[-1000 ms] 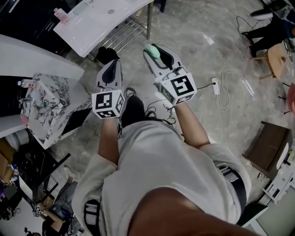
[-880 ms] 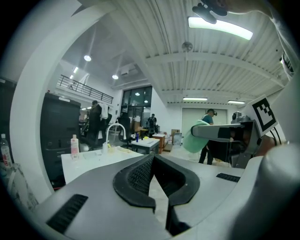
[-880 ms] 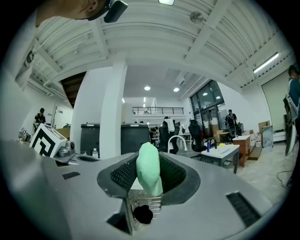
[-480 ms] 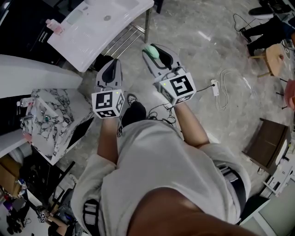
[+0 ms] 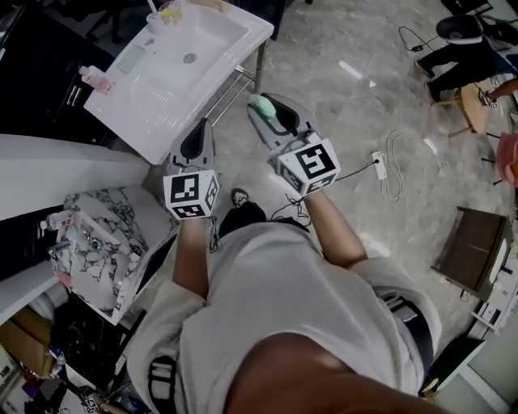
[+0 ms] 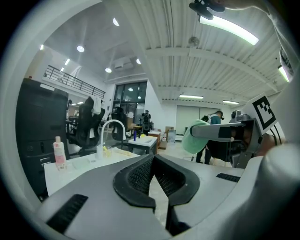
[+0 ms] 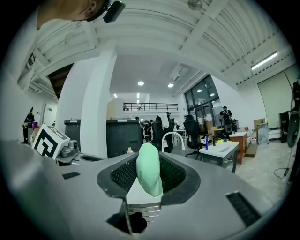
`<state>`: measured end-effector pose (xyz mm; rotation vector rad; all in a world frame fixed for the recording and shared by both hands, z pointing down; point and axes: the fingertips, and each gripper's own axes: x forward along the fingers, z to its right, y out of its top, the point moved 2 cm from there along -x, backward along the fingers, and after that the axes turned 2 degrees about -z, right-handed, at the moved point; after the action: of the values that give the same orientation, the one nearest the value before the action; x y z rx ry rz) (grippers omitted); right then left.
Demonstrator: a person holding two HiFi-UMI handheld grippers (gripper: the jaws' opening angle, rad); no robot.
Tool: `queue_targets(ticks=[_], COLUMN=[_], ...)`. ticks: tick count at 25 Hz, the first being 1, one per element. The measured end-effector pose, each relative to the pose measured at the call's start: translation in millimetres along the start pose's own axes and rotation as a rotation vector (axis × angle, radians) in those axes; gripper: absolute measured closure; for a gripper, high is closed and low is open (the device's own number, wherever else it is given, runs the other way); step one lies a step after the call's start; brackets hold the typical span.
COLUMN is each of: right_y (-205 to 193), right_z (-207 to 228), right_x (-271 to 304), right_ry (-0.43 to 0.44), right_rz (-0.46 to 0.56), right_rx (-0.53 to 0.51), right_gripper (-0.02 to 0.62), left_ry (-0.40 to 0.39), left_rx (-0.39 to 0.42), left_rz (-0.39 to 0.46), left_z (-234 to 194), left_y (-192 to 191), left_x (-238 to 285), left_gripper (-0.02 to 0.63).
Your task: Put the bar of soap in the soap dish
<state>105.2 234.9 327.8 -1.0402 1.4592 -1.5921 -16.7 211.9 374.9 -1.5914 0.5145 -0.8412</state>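
A pale green bar of soap (image 5: 261,103) is pinched upright between the jaws of my right gripper (image 5: 269,107); in the right gripper view the soap (image 7: 149,169) fills the gap between the pads. My left gripper (image 5: 197,131) is shut and empty, its pads meeting (image 6: 152,161), and from it the soap (image 6: 194,136) shows to the right. Both grippers are held in the air just short of the white sink unit (image 5: 217,50). A pale translucent soap dish (image 5: 133,58) lies on the sink's left ledge, by a pink bottle (image 5: 92,77).
The sink has a curved white faucet (image 6: 112,125) and a cup with something yellow (image 5: 168,10) at its back. A marble-patterned block (image 5: 97,242) stands at lower left. Cables and a power strip (image 5: 379,158) lie on the floor to the right. People stand in the background.
In the head view the sink unit has come further into the frame and nearer to both grippers. The soap stays pinched in the right gripper; the left stays shut.
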Motion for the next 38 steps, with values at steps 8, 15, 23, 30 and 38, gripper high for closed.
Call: queue_targets(ticks=[8,15,23,30,38], right_y=[4,12,18,24,13], right_z=[-7,-3,22,50,67], right_x=[32,64,118,191,246], right_ry=[0.004,0.054,0.153,0.298,0.455], right_rz=[-0.014,0.000,0.001,-0.010,-0.051], right_rx=[0.011,-0.003,-0.012,-0.008,0.022], right_gripper=[0.468,0.468,0.468,0.468,0.468], left_ry=[0.004,0.037,0.121,0.224,0.361], left_rx=[-0.023,-0.041,-0.052,-0.051,-0.067], left_rz=[0.015,0.034,0.033,0.018,-0.053], left_z=[-32,-53,-82,-118,-139], left_y=[8,14,23,36,26], left_x=[8,17,52,101,126], left_gripper=[0.589,0.589,0.589,0.589,0.589])
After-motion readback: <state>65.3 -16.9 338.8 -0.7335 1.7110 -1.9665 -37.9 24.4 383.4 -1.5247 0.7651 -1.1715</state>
